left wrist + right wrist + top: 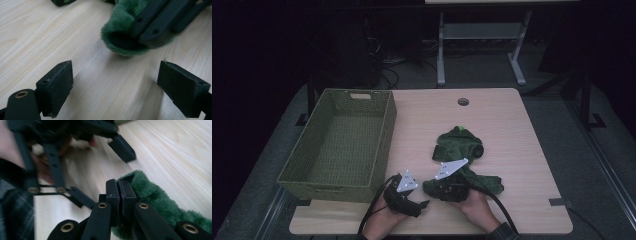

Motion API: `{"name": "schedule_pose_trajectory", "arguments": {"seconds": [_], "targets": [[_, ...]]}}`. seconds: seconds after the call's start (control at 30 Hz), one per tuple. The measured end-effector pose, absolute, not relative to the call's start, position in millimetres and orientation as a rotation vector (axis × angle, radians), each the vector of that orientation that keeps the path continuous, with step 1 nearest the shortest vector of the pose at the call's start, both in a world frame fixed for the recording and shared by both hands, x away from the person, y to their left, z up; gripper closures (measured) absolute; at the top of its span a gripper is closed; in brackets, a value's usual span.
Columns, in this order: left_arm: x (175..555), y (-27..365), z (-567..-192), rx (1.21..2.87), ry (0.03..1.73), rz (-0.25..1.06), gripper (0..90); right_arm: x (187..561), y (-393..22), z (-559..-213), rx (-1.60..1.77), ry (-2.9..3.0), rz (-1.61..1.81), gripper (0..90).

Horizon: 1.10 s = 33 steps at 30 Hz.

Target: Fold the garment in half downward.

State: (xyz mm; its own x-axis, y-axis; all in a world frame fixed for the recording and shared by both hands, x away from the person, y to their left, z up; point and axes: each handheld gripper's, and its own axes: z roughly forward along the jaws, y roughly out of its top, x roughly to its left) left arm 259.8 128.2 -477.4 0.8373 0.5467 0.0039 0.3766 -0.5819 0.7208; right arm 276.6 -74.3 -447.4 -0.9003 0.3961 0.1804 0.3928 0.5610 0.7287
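1. The right gripper (117,187) is pinching an edge of the green cloth (462,150), its fingers (111,192) pressed together on the plush fabric; the cloth is lying crumpled on the tabletop (507,125), right of centre toward the near edge.
2. The left gripper (115,82) is hovering low over bare wood just beside the cloth's near-left end, its fingers (56,83) standing wide apart and holding nothing; in the high view it is sitting at (409,192).
3. A woven basket (384,135) is resting on the tabletop's left side, apart from the cloth.
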Motion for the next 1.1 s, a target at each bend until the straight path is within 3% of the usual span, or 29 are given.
{"name": "schedule_pose_trajectory", "arguments": {"seconds": [0.23, 0.63, 1.1], "targets": [[259.6, 128.0, -477.5, 2.256, 0.675, 0.286, 12.7, 271.4, -79.9, -433.9, 0.665, 2.733, 1.382, 87.1], [259.9, 127.7, -477.4, 2.254, 0.68, 0.281, 12.8, 282.3, -133.5, -409.9, 0.802, 2.563, 1.427, 86.2], [260.1, 128.0, -477.4, 2.259, 0.676, 0.284, 12.8, 288.3, -175.1, -435.2, 1.019, 2.496, 1.21, 83.5]]}}
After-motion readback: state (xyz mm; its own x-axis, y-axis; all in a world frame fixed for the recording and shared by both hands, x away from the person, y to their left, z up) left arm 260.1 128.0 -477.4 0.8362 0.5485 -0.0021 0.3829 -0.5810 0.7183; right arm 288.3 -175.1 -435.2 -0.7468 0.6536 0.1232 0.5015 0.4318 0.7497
